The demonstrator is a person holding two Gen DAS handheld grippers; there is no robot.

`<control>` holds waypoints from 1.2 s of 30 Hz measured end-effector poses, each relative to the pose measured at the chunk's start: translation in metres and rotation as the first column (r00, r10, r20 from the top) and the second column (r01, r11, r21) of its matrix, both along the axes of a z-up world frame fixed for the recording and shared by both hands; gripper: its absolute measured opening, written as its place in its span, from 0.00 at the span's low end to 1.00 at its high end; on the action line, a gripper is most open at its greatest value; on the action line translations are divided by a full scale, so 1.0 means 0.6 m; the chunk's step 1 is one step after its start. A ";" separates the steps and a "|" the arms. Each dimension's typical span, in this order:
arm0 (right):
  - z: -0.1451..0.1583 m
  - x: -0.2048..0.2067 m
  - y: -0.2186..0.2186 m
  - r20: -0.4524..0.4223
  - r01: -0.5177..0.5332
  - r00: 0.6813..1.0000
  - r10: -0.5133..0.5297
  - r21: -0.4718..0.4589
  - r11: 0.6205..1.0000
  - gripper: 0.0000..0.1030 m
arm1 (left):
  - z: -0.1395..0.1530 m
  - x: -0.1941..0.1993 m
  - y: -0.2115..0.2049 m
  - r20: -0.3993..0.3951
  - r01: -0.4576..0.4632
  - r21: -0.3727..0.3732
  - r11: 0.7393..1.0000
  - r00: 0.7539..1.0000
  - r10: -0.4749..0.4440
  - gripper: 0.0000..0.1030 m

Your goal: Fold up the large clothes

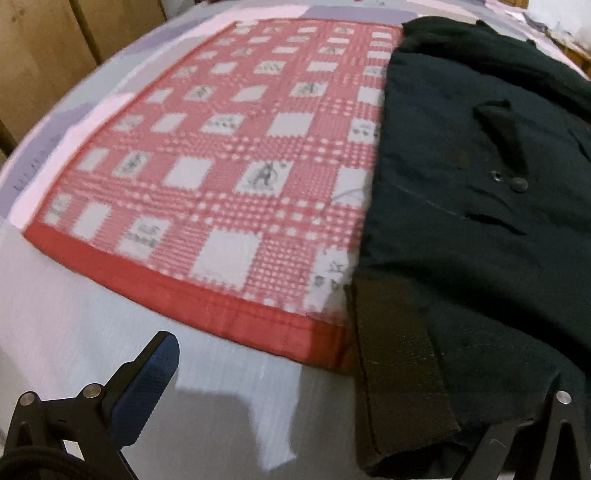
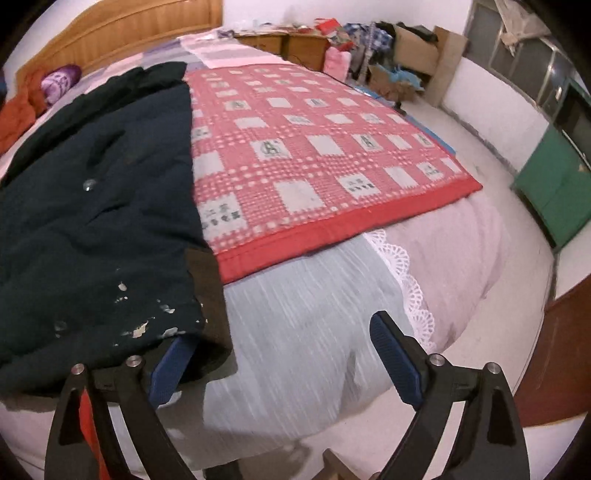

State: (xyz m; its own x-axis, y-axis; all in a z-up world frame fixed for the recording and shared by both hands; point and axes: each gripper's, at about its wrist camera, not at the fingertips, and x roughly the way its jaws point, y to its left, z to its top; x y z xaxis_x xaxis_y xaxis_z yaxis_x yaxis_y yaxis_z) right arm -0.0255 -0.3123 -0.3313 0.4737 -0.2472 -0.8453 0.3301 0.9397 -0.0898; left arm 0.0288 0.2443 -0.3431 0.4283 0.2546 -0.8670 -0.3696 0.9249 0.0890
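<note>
A large dark coat (image 1: 472,177) lies flat on a bed, partly over a red checked blanket (image 1: 229,155). Its brown ribbed hem band (image 1: 399,362) hangs toward me at the bed's front edge. My left gripper (image 1: 332,398) is open; its left finger (image 1: 147,384) is over the pale sheet and its right finger is hidden under the coat's hem. In the right wrist view the coat (image 2: 92,221) fills the left side. My right gripper (image 2: 284,358) is open, its left finger (image 2: 173,365) tucked under the coat's hem corner, its right finger (image 2: 395,358) over the sheet.
The red checked blanket (image 2: 314,155) covers the middle of the bed over a pale sheet (image 2: 295,332) with lace trim. A wooden headboard (image 2: 122,33), cluttered boxes (image 2: 406,55) and a green cabinet (image 2: 554,188) stand around the bed. Orange cloth (image 2: 14,118) lies at far left.
</note>
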 end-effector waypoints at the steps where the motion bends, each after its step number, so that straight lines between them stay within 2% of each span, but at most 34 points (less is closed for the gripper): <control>1: -0.001 0.002 0.007 -0.001 -0.019 1.000 0.019 0.001 1.000 0.91 | -0.002 0.001 -0.002 -0.002 0.010 0.003 1.000 1.000 -0.010 1.00; 3: -0.004 0.007 0.018 -0.007 -0.050 0.999 0.050 0.001 0.999 0.90 | -0.004 0.001 -0.008 -0.001 0.037 0.000 0.999 0.999 -0.037 1.00; 5: -0.005 0.012 0.018 -0.005 -0.053 0.999 0.053 -0.001 0.999 0.90 | 0.002 -0.004 -0.011 0.004 0.044 0.029 0.999 0.999 -0.044 1.00; 7: -0.001 0.015 0.012 -0.001 -0.041 0.999 0.041 -0.024 0.999 0.90 | 0.009 -0.020 -0.010 0.014 0.056 0.027 0.998 0.998 -0.057 0.99; 9: 0.002 0.012 0.003 0.017 -0.034 0.999 0.034 -0.005 0.999 0.90 | 0.008 -0.037 -0.007 -0.010 0.074 0.058 0.996 0.997 -0.073 0.99; 11: -0.004 0.013 0.007 -0.004 -0.042 0.999 0.042 -0.022 0.999 0.90 | 0.008 -0.042 -0.003 -0.020 0.079 0.085 0.993 0.997 -0.077 0.99; 14: -0.009 0.018 0.023 -0.009 -0.060 0.998 0.060 -0.076 0.995 0.90 | 0.010 -0.030 -0.003 0.015 0.072 0.076 0.995 0.997 -0.073 0.99; 16: -0.013 0.025 0.033 -0.009 -0.060 0.998 0.059 -0.092 0.994 0.90 | 0.006 -0.012 -0.010 0.030 0.096 0.043 0.994 0.995 -0.098 0.99; 17: -0.017 0.031 0.035 -0.015 -0.061 0.998 0.060 -0.077 0.995 0.90 | 0.000 0.000 -0.018 0.028 0.126 0.019 0.992 0.992 -0.127 0.99; 19: -0.032 0.046 0.034 -0.044 -0.077 0.996 0.077 -0.007 0.997 0.90 | -0.011 0.019 -0.033 0.024 0.188 0.017 0.982 0.982 -0.188 0.99; 22: -0.043 0.059 0.030 -0.056 -0.104 0.993 0.103 -0.016 0.994 0.90 | -0.023 0.037 -0.046 0.015 0.257 0.062 0.964 0.966 -0.258 0.99; 23: -0.041 0.062 0.021 -0.053 -0.081 0.995 0.079 -0.034 0.996 0.90 | -0.024 0.039 -0.042 0.018 0.265 0.074 0.961 0.964 -0.267 0.99; 24: -0.037 0.061 0.000 -0.040 -0.014 0.999 0.013 -0.038 0.999 0.90 | -0.022 0.038 -0.038 0.027 0.267 0.078 0.961 0.963 -0.269 0.99; 26: -0.035 0.058 -0.026 -0.006 0.029 1.000 -0.028 0.057 0.998 0.90 | -0.024 0.034 -0.032 0.044 0.275 0.067 0.959 0.960 -0.278 0.99; 27: -0.038 0.060 -0.020 -0.025 0.014 1.000 -0.013 0.044 0.999 0.90 | -0.026 0.034 -0.034 0.045 0.278 0.066 0.958 0.958 -0.282 0.99; 28: -0.040 0.062 -0.008 -0.032 -0.021 0.999 0.022 0.020 1.000 0.88 | -0.028 0.036 -0.037 0.047 0.282 0.060 0.958 0.957 -0.285 0.99; 30: -0.047 0.068 0.016 -0.051 -0.091 0.994 0.092 0.016 0.996 0.74 | -0.033 0.044 -0.047 0.048 0.276 0.036 0.960 0.959 -0.278 0.99; 31: -0.050 0.072 0.024 -0.057 -0.101 0.993 0.102 0.026 0.995 0.73 | -0.035 0.048 -0.051 0.048 0.269 0.030 0.963 0.962 -0.271 0.99; 32: -0.051 0.074 0.025 -0.060 -0.098 0.993 0.100 0.039 0.994 0.73 | -0.036 0.052 -0.054 0.050 0.264 0.018 0.964 0.963 -0.264 0.97; 33: -0.054 0.077 0.024 -0.065 -0.086 0.994 0.089 0.054 0.995 0.73 | -0.039 0.057 -0.056 0.048 0.261 -0.005 0.965 0.964 -0.261 0.90; 35: -0.059 0.086 0.015 -0.074 -0.066 0.995 0.073 0.095 0.993 0.72 | -0.044 0.061 -0.056 0.045 0.276 -0.068 0.959 0.961 -0.274 0.65; 36: -0.058 0.086 0.008 -0.067 -0.068 0.995 0.076 0.119 0.991 0.61 | -0.043 0.058 -0.056 0.052 0.284 -0.085 0.955 0.959 -0.280 0.59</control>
